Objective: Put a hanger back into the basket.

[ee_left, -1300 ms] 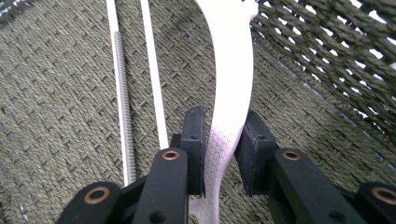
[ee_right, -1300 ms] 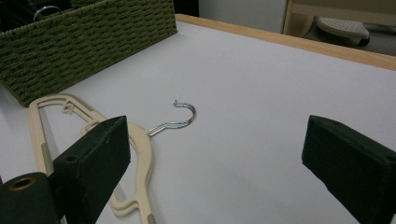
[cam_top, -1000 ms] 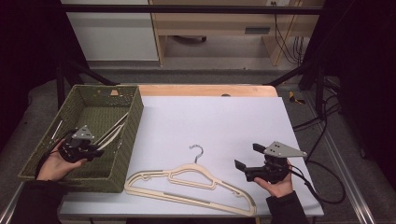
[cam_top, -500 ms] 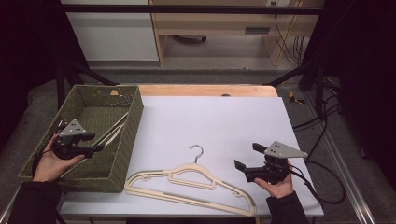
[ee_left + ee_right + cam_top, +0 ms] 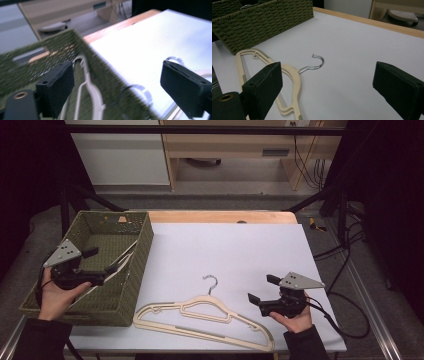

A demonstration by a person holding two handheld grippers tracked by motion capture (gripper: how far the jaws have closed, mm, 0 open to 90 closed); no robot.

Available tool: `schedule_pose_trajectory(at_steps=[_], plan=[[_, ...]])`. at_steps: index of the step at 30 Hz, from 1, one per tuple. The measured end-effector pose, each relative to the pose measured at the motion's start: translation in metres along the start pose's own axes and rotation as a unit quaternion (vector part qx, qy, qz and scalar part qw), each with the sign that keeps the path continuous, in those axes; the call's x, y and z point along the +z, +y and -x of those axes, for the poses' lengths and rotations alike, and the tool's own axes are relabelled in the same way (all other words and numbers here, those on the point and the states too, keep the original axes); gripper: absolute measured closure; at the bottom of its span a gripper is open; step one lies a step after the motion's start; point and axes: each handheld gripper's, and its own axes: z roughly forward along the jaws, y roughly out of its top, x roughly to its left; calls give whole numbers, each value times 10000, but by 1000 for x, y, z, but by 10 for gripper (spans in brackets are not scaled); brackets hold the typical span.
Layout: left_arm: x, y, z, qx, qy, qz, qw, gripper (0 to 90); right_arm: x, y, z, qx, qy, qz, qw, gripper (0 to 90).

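A white table (image 5: 225, 245) is standing in a dim room with a wooden bench behind it; a green woven basket (image 5: 142, 265) is sitting on its left edge. The left gripper (image 5: 107, 270) is hovering over the basket interior; its jaws have just been opening and are now spread wide, with nothing pinched between them; a white hanger (image 5: 92, 92) is lying in the basket below, leaning toward the near wall. The step in hand appears to be the release of that hanger. The right gripper (image 5: 260, 292) is resting on the table, jaws spread and empty. A cream hanger (image 5: 200, 317) is lying flat between basket and right gripper; its long axis is running left to right, its hook (image 5: 212, 282) pointing away from the person. The next move probably calls for gripping this hanger.
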Motion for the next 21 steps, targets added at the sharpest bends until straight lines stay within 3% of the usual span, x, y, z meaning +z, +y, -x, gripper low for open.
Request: schedule_pose_trajectory(at_steps=[5,8,13,21], plan=[[1,9,27,-30,-230,298,9993,79,3,-1,-1,-115,125,-125,9998,115],[8,11,45,-154,-401,498,9978,71,5,-2,-2,-134,152,-207,9996,114],[20,6,70,-131,-613,542,9966,67,5,-3,-3,-168,232,-340,9990,114],[35,-7,98,-196,-1011,515,9934,69,7,-7,-6,-293,268,-534,9978,107]])
